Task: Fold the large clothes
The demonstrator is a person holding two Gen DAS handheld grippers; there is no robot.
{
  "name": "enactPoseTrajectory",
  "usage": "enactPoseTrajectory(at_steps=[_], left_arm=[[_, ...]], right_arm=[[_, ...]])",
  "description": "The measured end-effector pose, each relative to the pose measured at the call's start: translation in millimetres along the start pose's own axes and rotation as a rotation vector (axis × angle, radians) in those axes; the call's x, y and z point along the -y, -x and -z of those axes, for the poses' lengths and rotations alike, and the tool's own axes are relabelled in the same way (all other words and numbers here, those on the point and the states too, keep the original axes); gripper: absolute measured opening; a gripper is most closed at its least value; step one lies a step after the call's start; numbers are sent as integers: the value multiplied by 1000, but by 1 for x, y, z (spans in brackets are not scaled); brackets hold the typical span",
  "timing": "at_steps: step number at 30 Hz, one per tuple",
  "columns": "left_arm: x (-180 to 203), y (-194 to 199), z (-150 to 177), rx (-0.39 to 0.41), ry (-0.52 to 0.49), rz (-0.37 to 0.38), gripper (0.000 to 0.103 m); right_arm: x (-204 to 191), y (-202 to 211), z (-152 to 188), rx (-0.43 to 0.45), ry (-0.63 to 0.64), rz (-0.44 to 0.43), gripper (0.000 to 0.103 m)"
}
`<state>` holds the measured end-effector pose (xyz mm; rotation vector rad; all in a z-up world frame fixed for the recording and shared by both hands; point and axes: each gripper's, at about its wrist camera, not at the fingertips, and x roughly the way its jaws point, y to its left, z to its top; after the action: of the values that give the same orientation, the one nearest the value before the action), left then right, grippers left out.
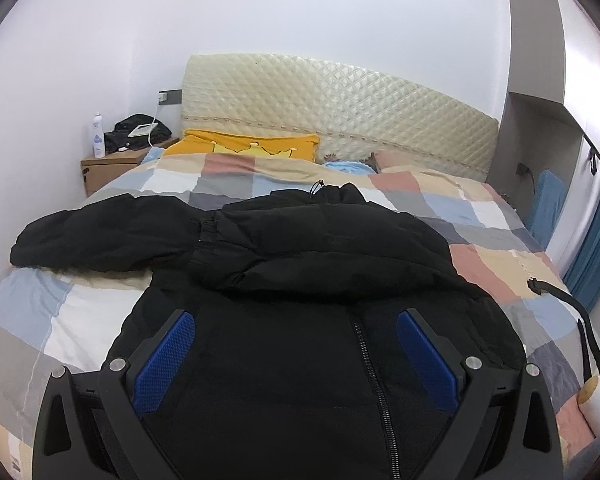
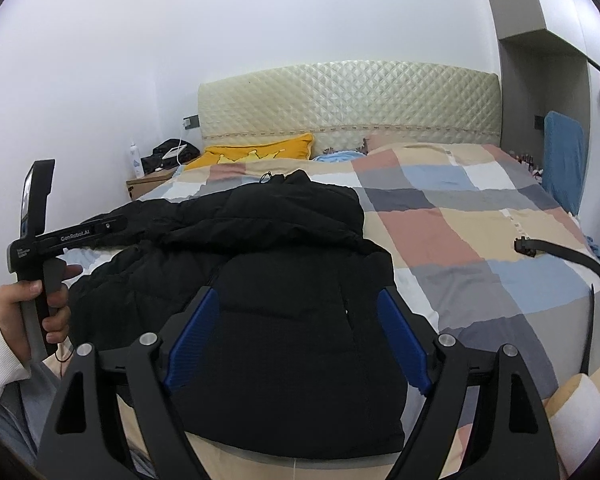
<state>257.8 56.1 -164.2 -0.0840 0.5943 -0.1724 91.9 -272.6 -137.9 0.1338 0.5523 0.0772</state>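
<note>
A: The left gripper point(image 1: 296, 354) has its blue pads spread wide with nothing between them. The black jacket point(image 1: 300, 264) lies right beneath and ahead of it, zipper point(image 1: 374, 380) running toward the camera, one sleeve point(image 1: 100, 236) stretched off to the gripper's left.

B: The right gripper point(image 2: 296, 334) is spread as well, pinching nothing, with the jacket point(image 2: 284, 280) directly below and ahead of its fingers. To its left, a hand point(image 2: 32, 304) grips the handle of the left gripper point(image 2: 40, 216); from this view its fingers cannot be judged.

A: What lies around? A black strap point(image 2: 572, 256) curls across the covers to the right of the right gripper — clear of the jacket, not touching it.

B: Farther ahead of both grippers, a yellow pillow point(image 1: 244, 146) leans near the quilted headboard point(image 1: 340, 108), with a bit of light blue cloth point(image 1: 348, 168) beside it. Ahead and left stands a wooden nightstand point(image 1: 112, 164) carrying a white bottle point(image 1: 98, 136) and a dark bundle point(image 1: 140, 130).

A: The surface is a bed with a checked cover point(image 2: 460, 216) in peach, blue, grey and white. Plain white walls sit behind, a blue curtain point(image 1: 596, 248) far right.

B: The jacket's near hem point(image 2: 300, 436) sits close to the bed's near edge. Open cover stretches to the right of the jacket up to the strap — less to the left, under the sleeve.
</note>
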Motion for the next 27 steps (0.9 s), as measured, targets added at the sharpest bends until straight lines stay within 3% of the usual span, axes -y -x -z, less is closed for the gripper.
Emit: enactPoseTrajectory(at_steps=[5,8,11,14,19,27], left_arm=[[-16,-8,-23,-20,2,-7,102],[-45,-8,-49,4,50,0,102],[-85,-10,-70,48,105,-31,102],[-121,-22,-76,41,71,-127,102],[-203,-35,-77,13,120,-229,102],[-345,-60,-63,-73,357,-217,102]], right_arm=[[12,5,1,44,-55,42,82],[17,6,1,54,-76,53,82],[17,4,1,47,-83,51,83],[16,3,-1,44,-89,46,85],[8,-2,-2,33,-50,55,87],[-13,-19,-3,20,-41,50,89]])
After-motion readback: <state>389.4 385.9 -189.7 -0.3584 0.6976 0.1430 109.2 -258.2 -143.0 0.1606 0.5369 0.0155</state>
